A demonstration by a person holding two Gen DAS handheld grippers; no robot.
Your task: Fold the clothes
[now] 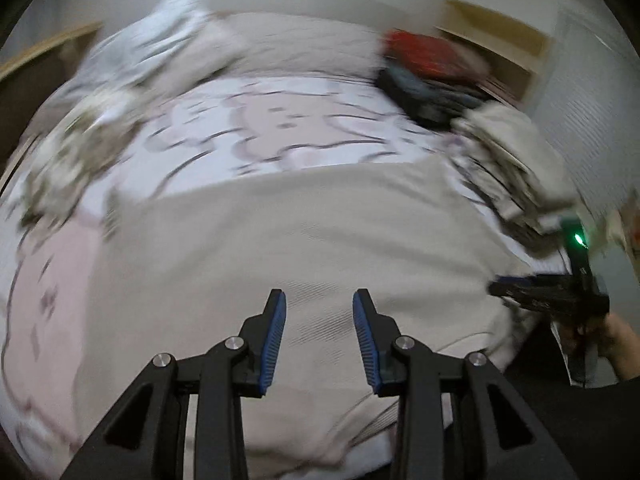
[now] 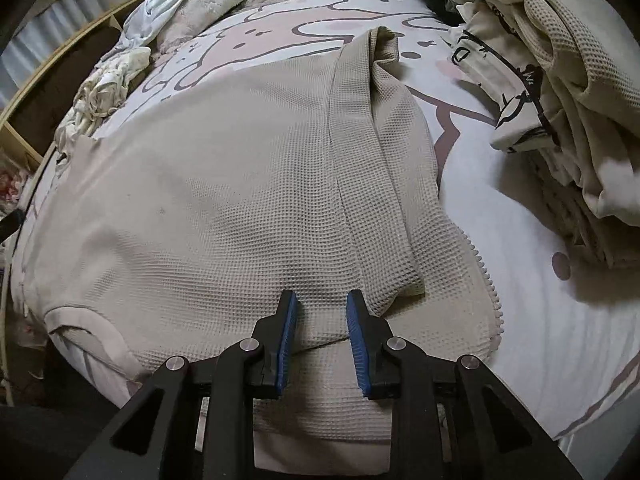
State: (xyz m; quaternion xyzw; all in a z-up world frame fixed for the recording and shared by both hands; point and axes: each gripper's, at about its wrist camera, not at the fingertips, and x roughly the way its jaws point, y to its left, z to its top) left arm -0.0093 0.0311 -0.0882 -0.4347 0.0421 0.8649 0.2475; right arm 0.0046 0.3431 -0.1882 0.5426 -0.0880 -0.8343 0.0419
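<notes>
Beneath my right gripper (image 2: 322,300), jaws parted and empty, the beige waffle shirt (image 2: 224,200) lies flat on the bed (image 2: 532,320), one sleeve (image 2: 380,184) folded in. Left gripper (image 1: 319,300) also released. Remaining folds pending; unfolded pile (image 2: 560,80) waits.

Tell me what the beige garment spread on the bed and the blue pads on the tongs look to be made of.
Beige garment: soft waffle-knit cloth, probably cotton, matte; a grid of small square dimples shows across it.
Blue pads: likely rubber or soft plastic, matte; fine ribbing runs along their faces, set in black, hard-looking plastic tongs.
</notes>
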